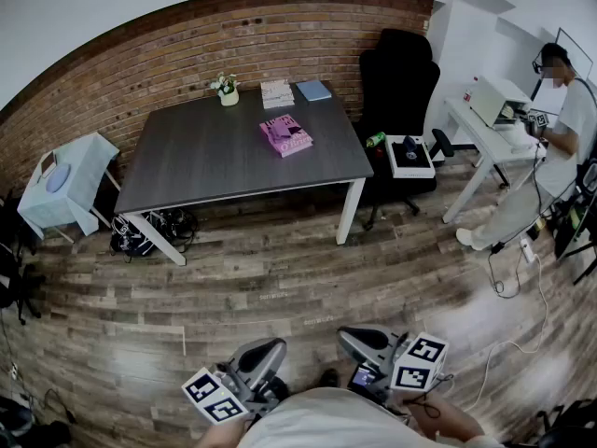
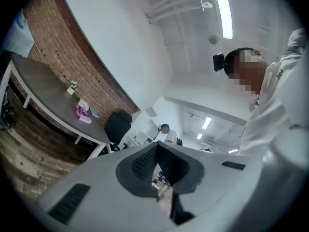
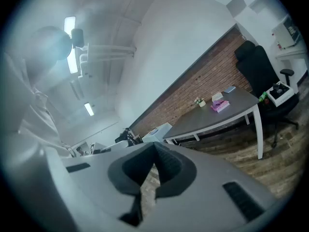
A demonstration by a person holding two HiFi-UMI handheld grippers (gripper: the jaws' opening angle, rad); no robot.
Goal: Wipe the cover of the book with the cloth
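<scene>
Brick wall [image 1: 233, 45] backs rectangular grey table [image 1: 205, 157] bearing pink book [image 1: 286, 135].

Desk [image 1: 215, 157]: dark wood-grain top, matt; legs white and smooth. Floor [image 1: 280, 278]: wood planks in mixed tones, with a slight sheen at right. Far wall [image 1: 187, 54]: rough red brick. Book [image 1: 285, 135]: pink cover, smooth. Chair [image 1: 399, 87]: black, matt. Left gripper [image 2: 157, 149] and right gripper [image 3: 154, 149]: smooth grey plastic shells, dark ribbed pads [image 2: 144, 162].
</scene>
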